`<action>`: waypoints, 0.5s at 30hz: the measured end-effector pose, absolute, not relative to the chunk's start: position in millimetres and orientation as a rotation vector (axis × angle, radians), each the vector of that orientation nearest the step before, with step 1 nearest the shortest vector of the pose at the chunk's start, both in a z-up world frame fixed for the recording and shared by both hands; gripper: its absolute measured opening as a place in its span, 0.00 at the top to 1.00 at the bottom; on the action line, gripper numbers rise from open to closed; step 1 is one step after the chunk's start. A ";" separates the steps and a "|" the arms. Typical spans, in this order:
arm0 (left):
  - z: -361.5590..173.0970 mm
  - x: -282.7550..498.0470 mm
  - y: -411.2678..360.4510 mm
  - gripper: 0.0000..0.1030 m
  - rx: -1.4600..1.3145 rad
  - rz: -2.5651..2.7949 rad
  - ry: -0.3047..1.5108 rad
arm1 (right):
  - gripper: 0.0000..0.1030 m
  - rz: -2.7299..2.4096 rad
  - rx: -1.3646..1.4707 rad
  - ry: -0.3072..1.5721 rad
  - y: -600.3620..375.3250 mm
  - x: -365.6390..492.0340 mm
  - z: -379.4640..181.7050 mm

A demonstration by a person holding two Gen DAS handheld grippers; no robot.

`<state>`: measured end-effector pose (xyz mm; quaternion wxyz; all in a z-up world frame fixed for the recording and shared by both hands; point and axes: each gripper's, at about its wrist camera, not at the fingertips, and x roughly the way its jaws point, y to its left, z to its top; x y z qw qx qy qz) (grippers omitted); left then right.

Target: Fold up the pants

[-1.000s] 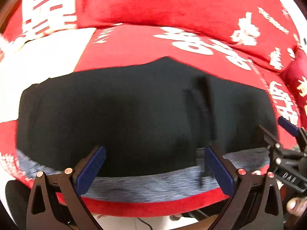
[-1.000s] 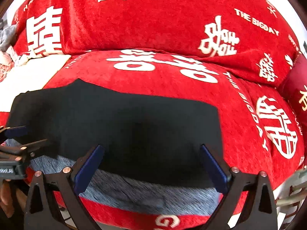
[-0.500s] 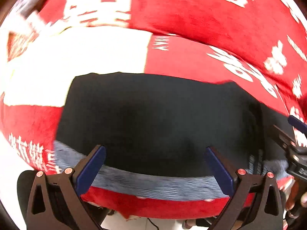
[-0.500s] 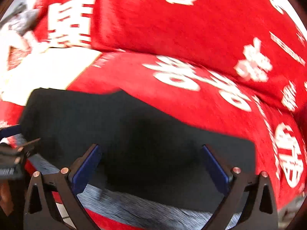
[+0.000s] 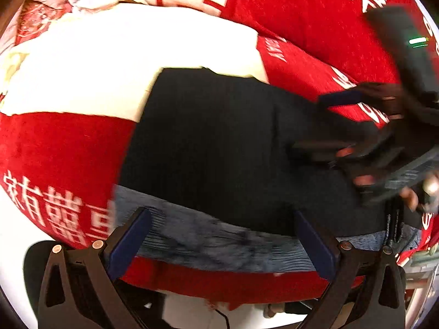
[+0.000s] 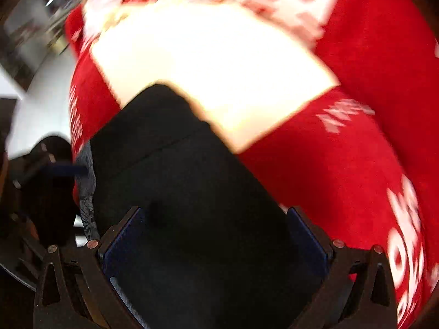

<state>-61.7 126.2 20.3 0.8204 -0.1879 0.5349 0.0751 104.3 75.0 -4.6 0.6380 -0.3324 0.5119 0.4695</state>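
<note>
- Here, the black pants (image 5: pixel 219 142) lie flat on a red sofa (image 5: pixel 63 148), with a grey band (image 5: pixel 208 235) along the near edge.
- The left claw (image 5: pixel 219 244) is wide open and holds nothing. The grey band lies just in front of it, between its two fingers.
- The right claw (image 6: pixel 214 241) is wide open too. It hangs over the black cloth, and it does not seem to hold any of it.
- In the left view, the right claw (image 5: pixel 348 120) reaches in from the right, over the far side of the pants.
- The pants run long from left to right in the left view. The left claw is nearer the left end.
- A white patch (image 5: pixel 123 63) of the sofa lies behind the pants. There is open room there to fold the cloth over.
- The picture from the right claw is blurry, so small things are hard to tell.
</note>
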 end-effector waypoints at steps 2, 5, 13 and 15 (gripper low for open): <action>19.4 -70.4 142.5 0.00 -0.418 0.139 1.119 | 0.00 1.142 -0.739 1.187 84.7 110.8 -11.1; 15.2 -76.5 165.7 0.00 -0.457 0.103 1.118 | 0.00 1.202 -0.748 1.252 98.9 119.7 -18.6; 9.3 -77.5 203.7 0.00 -0.522 -0.037 1.108 | 0.74 1.220 -0.879 1.069 82.7 81.1 30.2; 10.5 -70.2 208.7 0.00 -0.517 -0.084 1.091 | 0.77 1.232 -0.846 1.001 70.8 66.5 46.7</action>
